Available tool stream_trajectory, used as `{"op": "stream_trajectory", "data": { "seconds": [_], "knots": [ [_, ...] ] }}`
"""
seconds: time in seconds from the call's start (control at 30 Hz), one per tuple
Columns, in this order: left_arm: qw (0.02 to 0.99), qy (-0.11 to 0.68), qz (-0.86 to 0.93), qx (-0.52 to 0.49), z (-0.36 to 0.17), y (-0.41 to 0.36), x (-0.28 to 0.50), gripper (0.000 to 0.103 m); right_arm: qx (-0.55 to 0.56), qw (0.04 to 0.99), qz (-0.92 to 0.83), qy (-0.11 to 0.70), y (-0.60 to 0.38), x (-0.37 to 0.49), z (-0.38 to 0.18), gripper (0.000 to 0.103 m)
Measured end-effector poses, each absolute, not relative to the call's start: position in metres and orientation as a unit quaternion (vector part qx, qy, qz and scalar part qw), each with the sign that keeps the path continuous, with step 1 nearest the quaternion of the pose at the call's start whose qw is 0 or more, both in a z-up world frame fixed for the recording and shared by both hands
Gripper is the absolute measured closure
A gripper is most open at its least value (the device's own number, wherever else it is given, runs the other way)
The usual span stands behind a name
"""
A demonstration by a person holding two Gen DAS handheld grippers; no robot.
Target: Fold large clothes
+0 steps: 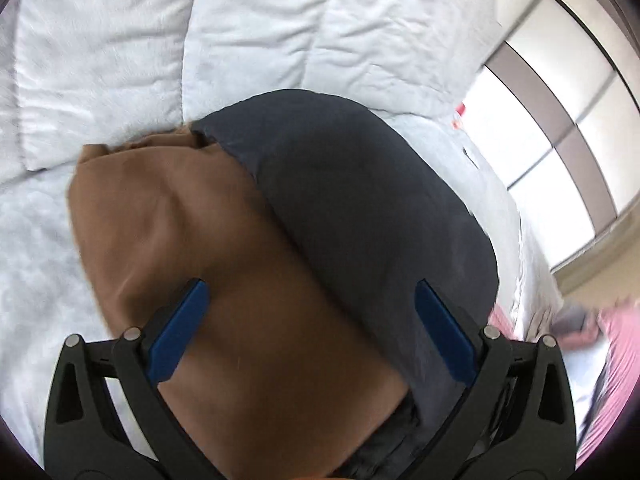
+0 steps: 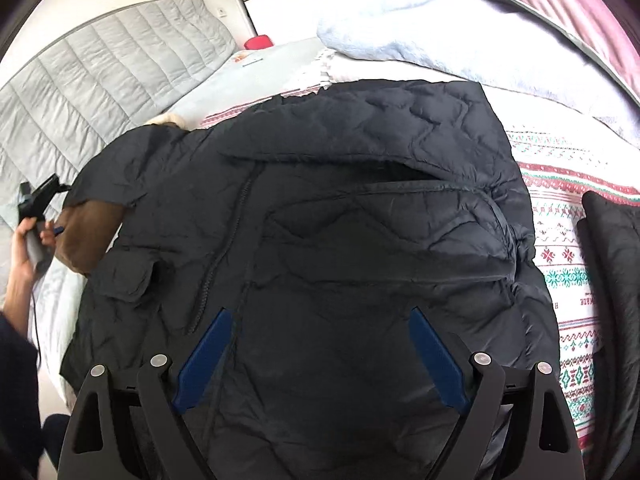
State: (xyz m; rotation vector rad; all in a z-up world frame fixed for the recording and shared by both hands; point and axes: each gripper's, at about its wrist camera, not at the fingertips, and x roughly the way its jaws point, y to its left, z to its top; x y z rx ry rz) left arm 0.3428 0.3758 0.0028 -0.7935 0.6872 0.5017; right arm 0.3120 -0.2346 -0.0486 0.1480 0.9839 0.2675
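A large dark quilted jacket (image 2: 340, 216) lies spread on the bed, zipper and flap pocket facing up. Its brown lining (image 1: 200, 248) shows in the left wrist view beside the dark outer shell (image 1: 360, 208), and at the jacket's left corner (image 2: 88, 236) in the right wrist view. My left gripper (image 1: 312, 296) is open, its blue fingers (image 1: 180, 332) standing wide over the brown lining and dark shell. It also shows in the right wrist view (image 2: 40, 200), held in a hand at the jacket's left corner. My right gripper (image 2: 320, 324) is open above the jacket's lower part.
The bed has a white quilted cover (image 1: 120, 60) and a patterned red-green blanket (image 2: 568, 248). A pale blue blanket (image 2: 440, 40) and pink striped cloth (image 2: 560, 8) lie at the far side. A grey padded headboard (image 2: 100, 72) stands left. Another dark garment (image 2: 612, 280) lies right.
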Motion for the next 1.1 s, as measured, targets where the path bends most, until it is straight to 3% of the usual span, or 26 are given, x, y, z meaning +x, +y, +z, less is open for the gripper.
{"op": "stream_trajectory", "data": {
  "seconds": [0.17,0.2,0.23,0.3,0.33,0.37,0.57,0.8,0.87,0.9,0.93,1.0,1.1],
  "knots": [
    [0.826,0.294,0.244,-0.414,-0.005,0.394,0.358,0.004,0.074,0.869,0.126,0.473,-0.235,0.314,-0.056,0.011],
    [0.827,0.295,0.248,-0.41,-0.004,0.393,0.362,0.024,0.077,0.869,0.124,0.474,-0.235,0.315,-0.056,0.011],
    [0.827,0.305,0.246,-0.403,-0.003,0.391,0.369,0.054,0.078,0.868,0.122,0.475,-0.237,0.316,-0.057,0.011],
    [0.826,0.328,0.241,-0.391,0.0,0.384,0.382,0.079,0.084,0.868,0.119,0.474,-0.239,0.316,-0.057,0.011],
    [0.832,0.327,0.237,-0.381,0.005,0.38,0.387,0.087,0.087,0.868,0.117,0.474,-0.24,0.316,-0.057,0.011],
    [0.839,0.318,0.238,-0.373,0.011,0.375,0.386,0.089,0.091,0.868,0.117,0.473,-0.241,0.316,-0.057,0.011],
    [0.89,0.262,0.172,-0.332,0.064,0.318,0.392,0.093,0.119,0.866,0.115,0.472,-0.25,0.317,-0.055,0.011],
    [0.938,0.248,-0.006,-0.244,0.109,0.159,0.391,0.092,0.167,0.862,0.106,0.468,-0.272,0.32,-0.053,0.011],
    [0.938,0.264,-0.064,-0.216,0.108,0.102,0.395,0.086,0.177,0.86,0.098,0.468,-0.279,0.321,-0.055,0.011],
    [0.937,0.276,-0.084,-0.198,0.103,0.076,0.397,0.074,0.184,0.859,0.092,0.47,-0.284,0.322,-0.057,0.011],
    [0.934,0.291,-0.104,-0.178,0.095,0.051,0.399,0.053,0.188,0.856,0.089,0.473,-0.287,0.324,-0.059,0.011],
    [0.915,0.348,-0.162,-0.122,0.066,-0.006,0.406,0.03,0.203,0.85,0.082,0.478,-0.297,0.326,-0.064,0.011],
    [0.889,0.409,-0.205,-0.028,0.025,-0.067,0.405,0.03,0.226,0.843,0.072,0.482,-0.312,0.329,-0.069,0.011]
  ]
}}
